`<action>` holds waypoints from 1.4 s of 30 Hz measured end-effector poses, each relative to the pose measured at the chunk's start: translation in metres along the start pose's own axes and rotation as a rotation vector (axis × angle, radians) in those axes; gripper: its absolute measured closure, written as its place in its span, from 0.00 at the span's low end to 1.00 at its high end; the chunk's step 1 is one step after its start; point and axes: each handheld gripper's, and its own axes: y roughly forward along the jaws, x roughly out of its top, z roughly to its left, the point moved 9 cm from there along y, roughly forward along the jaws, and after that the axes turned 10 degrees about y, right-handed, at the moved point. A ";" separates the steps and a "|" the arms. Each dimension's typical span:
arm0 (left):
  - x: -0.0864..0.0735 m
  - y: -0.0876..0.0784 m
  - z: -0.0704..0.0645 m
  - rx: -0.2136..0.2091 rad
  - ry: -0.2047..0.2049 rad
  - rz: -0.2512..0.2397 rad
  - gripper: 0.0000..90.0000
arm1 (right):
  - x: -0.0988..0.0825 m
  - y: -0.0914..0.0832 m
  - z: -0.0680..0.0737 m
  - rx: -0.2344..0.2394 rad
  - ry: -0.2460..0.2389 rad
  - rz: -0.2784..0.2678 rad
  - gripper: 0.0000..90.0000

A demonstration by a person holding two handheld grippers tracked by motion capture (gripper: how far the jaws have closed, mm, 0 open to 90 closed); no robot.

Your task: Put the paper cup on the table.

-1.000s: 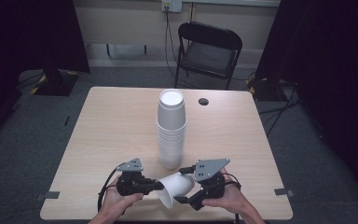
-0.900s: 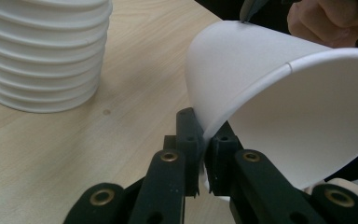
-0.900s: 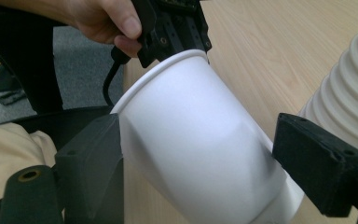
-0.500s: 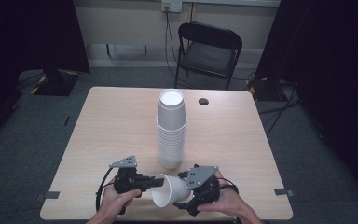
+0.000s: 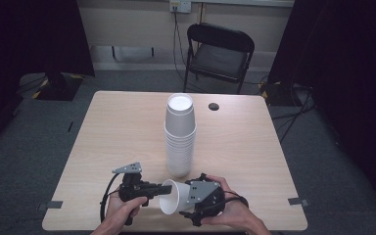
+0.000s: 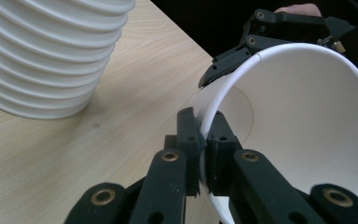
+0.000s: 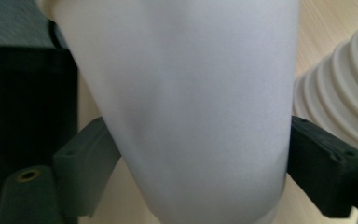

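Cup [image 5: 172, 197] in question is lying on its side near the front edge of the counter [image 5: 112, 132], held just above the wood between two hand-held grippers, with its open mouth facing the person's left. Left gripper [image 5: 165, 188] is reaching in from the left, and in the left gripper view its fingers [image 6: 189, 128] are pinching the cup [image 6: 307, 121] at the rim, one finger outside the wall and the other inside, pressed together on the thin paper. Right gripper [image 5: 196, 198] is sitting over the cup's body from the right, with the person's right hand [image 5: 232, 210] wrapping around it. In the right gripper view its fingers [image 7: 86, 151] are standing on either side of the cup [image 7: 186, 93] and pressing against its white wall, so this gripper is clamping the cup across its width. Stack of cups [image 5: 179, 134] is standing upside down just behind the held cup, near the middle of the counter, and is not touching it; the ribbed rims of the stack [image 6: 42, 56] are showing at the upper left of the left gripper view and at the right edge of the right gripper view [image 7: 345, 88]. Small dark disc [image 5: 213, 106] is lying on the counter beyond the stack, toward the far edge. Folding chair [image 5: 219, 51] is standing on the floor behind the counter.
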 end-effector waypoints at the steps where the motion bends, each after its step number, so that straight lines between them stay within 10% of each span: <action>1: 0.000 0.000 0.001 -0.001 0.006 0.003 0.96 | 0.000 0.001 0.001 -0.005 -0.008 0.005 0.18; 15: -0.005 0.004 0.000 0.019 0.000 0.046 0.95 | 0.006 0.013 0.010 -0.026 -0.063 -0.001 0.17; 22: 0.000 0.001 -0.002 0.031 0.029 0.007 0.86 | 0.009 0.012 0.012 0.036 0.017 -0.050 0.18; 42: -0.002 0.003 -0.003 0.047 0.024 0.041 0.89 | 0.012 0.018 0.016 0.054 0.044 -0.076 0.16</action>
